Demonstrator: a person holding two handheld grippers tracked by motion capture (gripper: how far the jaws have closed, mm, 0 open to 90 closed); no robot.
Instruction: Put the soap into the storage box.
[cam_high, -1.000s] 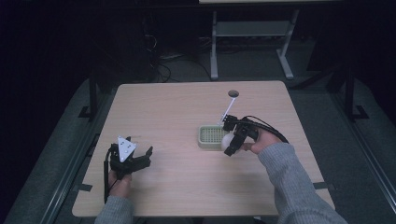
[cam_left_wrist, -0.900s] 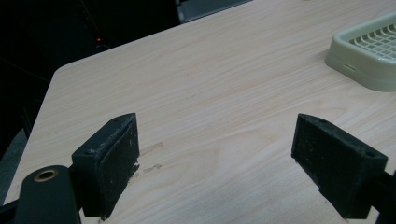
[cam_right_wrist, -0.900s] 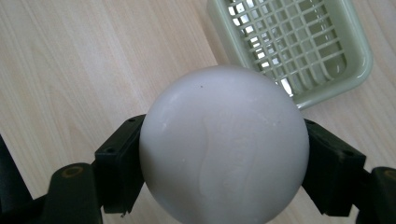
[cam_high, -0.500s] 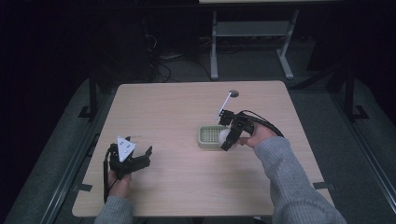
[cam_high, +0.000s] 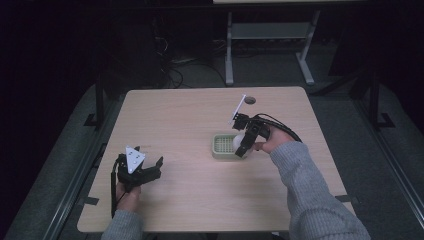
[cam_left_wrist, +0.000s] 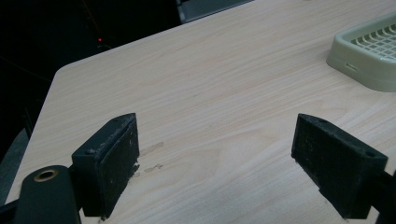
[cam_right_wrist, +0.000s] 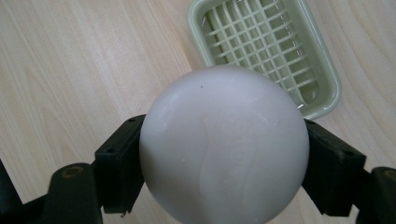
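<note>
A round white soap bar (cam_right_wrist: 224, 144) sits clamped between the two jaws of the right gripper (cam_right_wrist: 224, 158), pinched at its left and right sides and held above the table. Just beyond it lies a pale green soap dish (cam_right_wrist: 322, 100) with a slatted grid floor, resting on the wooden table (cam_high: 190, 125). Well apart, near the table's front left corner, the left gripper (cam_left_wrist: 215, 158) rests low with its jaws spread wide around nothing.
</note>
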